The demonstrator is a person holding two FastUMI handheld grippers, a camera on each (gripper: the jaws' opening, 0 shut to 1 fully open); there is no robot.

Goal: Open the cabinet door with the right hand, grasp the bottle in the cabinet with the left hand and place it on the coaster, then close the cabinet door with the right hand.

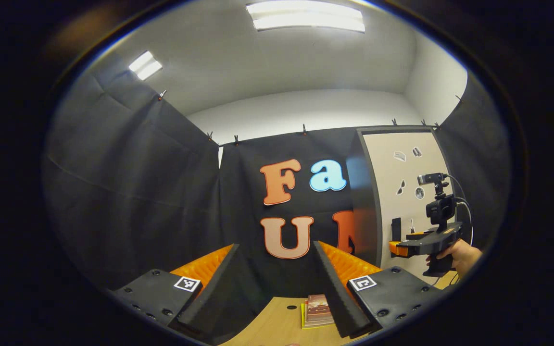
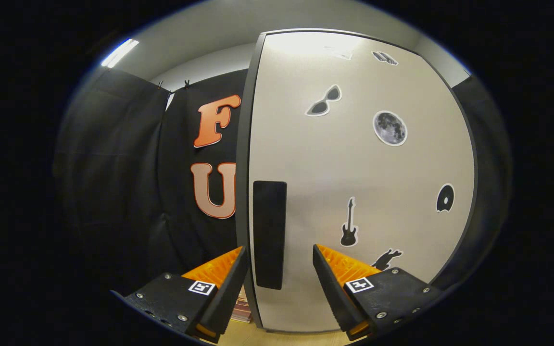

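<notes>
The cabinet (image 1: 404, 192) stands at the right of the left gripper view, its pale door (image 2: 354, 168) shut and dotted with stickers, so its inside is hidden. A black upright handle (image 2: 270, 234) sits near the door's left edge. My right gripper (image 2: 278, 248) is open, level with the lower part of the handle, one finger on each side and a gap to both. In the left gripper view a hand holds the right gripper (image 1: 397, 248) with its tips at the handle (image 1: 396, 229). My left gripper (image 1: 275, 245) is open and holds nothing, pointing at the cloth wall.
A wooden table (image 1: 277, 327) lies below my left gripper, with a small stack of books (image 1: 318, 310) on it. The same books (image 2: 242, 310) peek out at the cabinet's foot. Black cloth walls close in the left and back.
</notes>
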